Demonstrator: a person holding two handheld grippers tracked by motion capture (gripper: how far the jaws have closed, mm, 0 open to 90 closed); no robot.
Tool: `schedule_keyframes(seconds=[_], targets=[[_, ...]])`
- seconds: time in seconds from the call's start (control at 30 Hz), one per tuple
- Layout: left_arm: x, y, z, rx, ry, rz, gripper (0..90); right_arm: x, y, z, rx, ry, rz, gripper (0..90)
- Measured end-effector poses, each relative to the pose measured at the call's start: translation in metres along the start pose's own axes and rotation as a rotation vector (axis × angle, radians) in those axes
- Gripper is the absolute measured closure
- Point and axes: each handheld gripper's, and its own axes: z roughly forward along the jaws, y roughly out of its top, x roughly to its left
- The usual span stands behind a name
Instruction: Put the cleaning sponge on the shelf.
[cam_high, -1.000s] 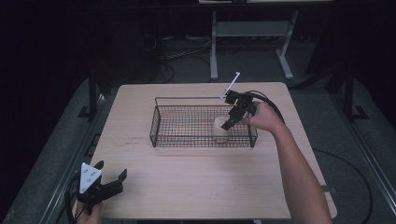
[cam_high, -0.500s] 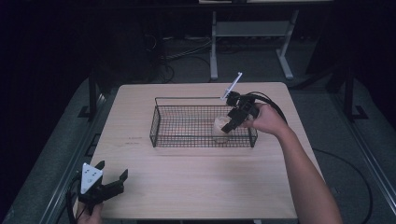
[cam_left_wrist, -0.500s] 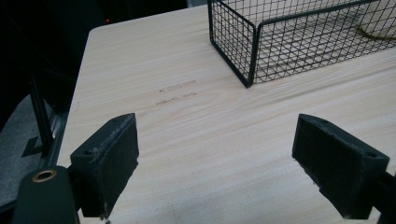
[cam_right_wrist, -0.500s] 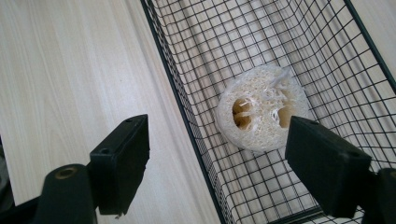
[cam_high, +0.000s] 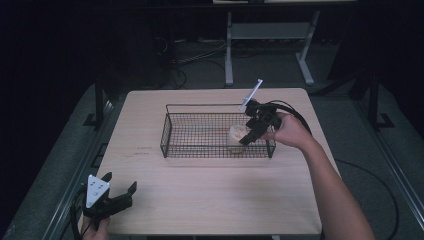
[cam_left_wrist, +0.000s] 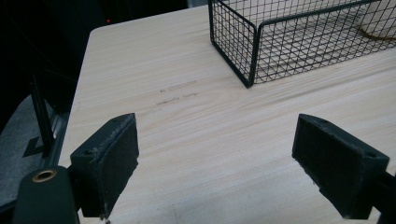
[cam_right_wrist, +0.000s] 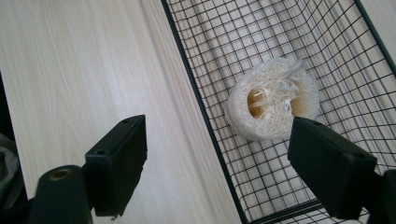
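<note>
The room around my station is dark, and the pale wooden table (cam_high: 215, 200) stands lit in the middle of it, with a black wire basket (cam_high: 172, 131) sitting a little past its centre. From the high view I see my right arm come in from the lower right and stretch forward and leftward, the forearm long and nearly straight, the hand (cam_high: 290, 131) wrapped around the right gripper (cam_high: 246, 139) at the basket's right end. That gripper tilts downward over the basket's near rim, with its cable looping behind the hand and a pale plate sticking up at an angle behind it. In the right gripper view its two black jaws stand wide apart with nothing between them, one over bare table outside the basket wall and the other over the mesh floor. The loofah sponge (cam_right_wrist: 273, 99), a pale fibrous round with a hole in its middle, lies inside the basket near its right end, close to that second jaw; I think it is free of the pad, though the angle makes that hard to judge. My left gripper (cam_high: 119, 192) rests low at the table's near left corner, well apart from the basket, held by a hand barely visible at the bottom edge. The left gripper view shows its jaws spread wide over bare wood, the basket's left corner ahead of them.
</note>
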Motion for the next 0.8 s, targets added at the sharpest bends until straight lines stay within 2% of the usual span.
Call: schedule_keyframes(seconds=[0.6, 0.8], targets=[[-0.001, 0.000, 0.000, 0.004, -0.001, 0.006, 13.8, 0.011, -0.017, 0.002, 0.005, 0.011, 0.000, 18.9], [-0.001, 0.000, 0.001, 0.004, -0.001, 0.006, 13.8, 0.018, -0.024, 0.001, 0.010, 0.009, -0.015, 19.0]])
